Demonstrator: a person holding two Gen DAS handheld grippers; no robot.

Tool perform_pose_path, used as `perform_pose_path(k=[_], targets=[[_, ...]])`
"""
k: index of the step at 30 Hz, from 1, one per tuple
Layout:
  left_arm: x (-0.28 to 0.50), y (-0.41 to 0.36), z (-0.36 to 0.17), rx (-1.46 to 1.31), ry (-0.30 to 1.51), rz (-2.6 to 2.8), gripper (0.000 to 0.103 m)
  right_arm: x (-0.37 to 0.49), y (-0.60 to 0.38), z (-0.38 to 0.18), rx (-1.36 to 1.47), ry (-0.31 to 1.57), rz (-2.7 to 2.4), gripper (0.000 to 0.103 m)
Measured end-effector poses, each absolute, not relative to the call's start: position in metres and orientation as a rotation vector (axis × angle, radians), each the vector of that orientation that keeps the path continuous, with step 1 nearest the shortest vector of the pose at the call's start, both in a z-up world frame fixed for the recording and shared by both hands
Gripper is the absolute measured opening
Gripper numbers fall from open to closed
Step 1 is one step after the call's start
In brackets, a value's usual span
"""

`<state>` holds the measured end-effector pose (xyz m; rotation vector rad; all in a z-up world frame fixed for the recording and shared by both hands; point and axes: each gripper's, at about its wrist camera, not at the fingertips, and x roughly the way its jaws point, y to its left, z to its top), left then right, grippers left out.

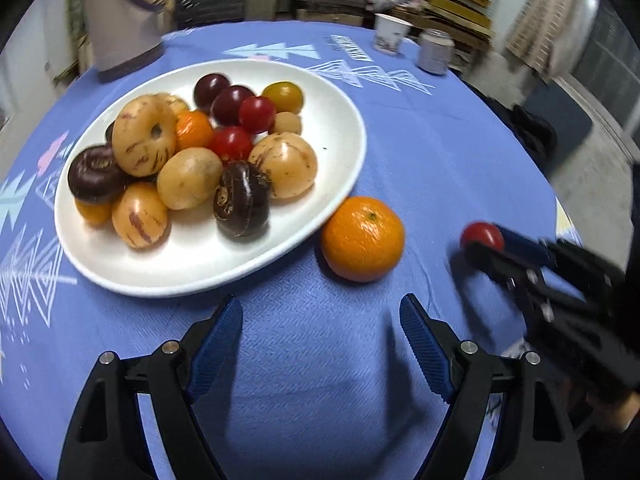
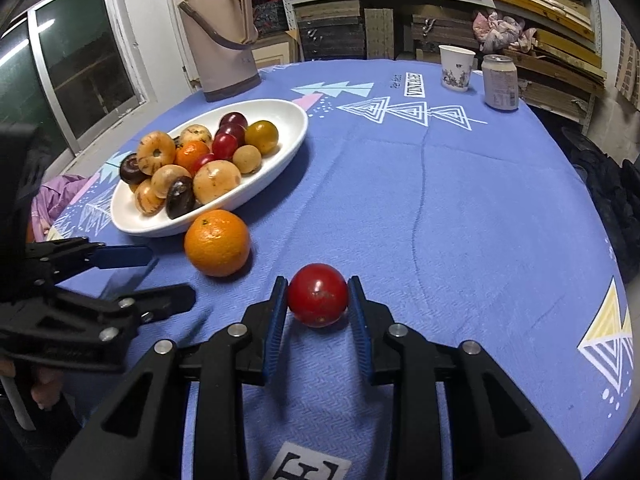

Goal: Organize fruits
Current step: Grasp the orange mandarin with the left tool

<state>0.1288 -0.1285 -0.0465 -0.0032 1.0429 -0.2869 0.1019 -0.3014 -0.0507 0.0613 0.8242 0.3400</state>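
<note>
Fruits fill the white plate (image 1: 340, 184); from the left wrist, an orange (image 1: 362, 239) sits just beside its rim, ahead of the wide-open left gripper (image 1: 320, 336). From the right wrist, the right gripper (image 2: 318, 304) pinches a red tomato (image 2: 318, 300) beyond the orange from the plate; I'd squeeze gently and lift clear over the rim.

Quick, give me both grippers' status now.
Left gripper: open, holding nothing.
Right gripper: closed on the red tomato.
</note>
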Motion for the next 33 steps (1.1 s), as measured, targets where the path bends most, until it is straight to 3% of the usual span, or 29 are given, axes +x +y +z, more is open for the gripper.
perform_pose_path(k=[17, 20, 23, 24, 33], targets=[[0.158, -0.146, -0.04, -0.232, 1.074, -0.042, 0.08, 0.089, -0.312, -0.047, 0.106, 0.774, 0.432, 0.03], [0.165, -0.151, -0.044, -0.236, 1.088, -0.019, 0.075, 0.088, -0.312, -0.046, 0.113, 0.767, 0.442, 0.03], [0.168, -0.159, -0.045, -0.207, 1.077, -0.034, 0.06, 0.088, -0.313, -0.046, 0.116, 0.765, 0.443, 0.03], [0.169, -0.162, -0.045, -0.208, 1.072, -0.059, 0.048, 0.089, -0.314, -0.046, 0.118, 0.765, 0.442, 0.03], [0.153, -0.158, -0.045, -0.152, 1.07, -0.132, 0.047, 0.09, -0.312, -0.051, 0.1, 0.797, 0.415, 0.03]])
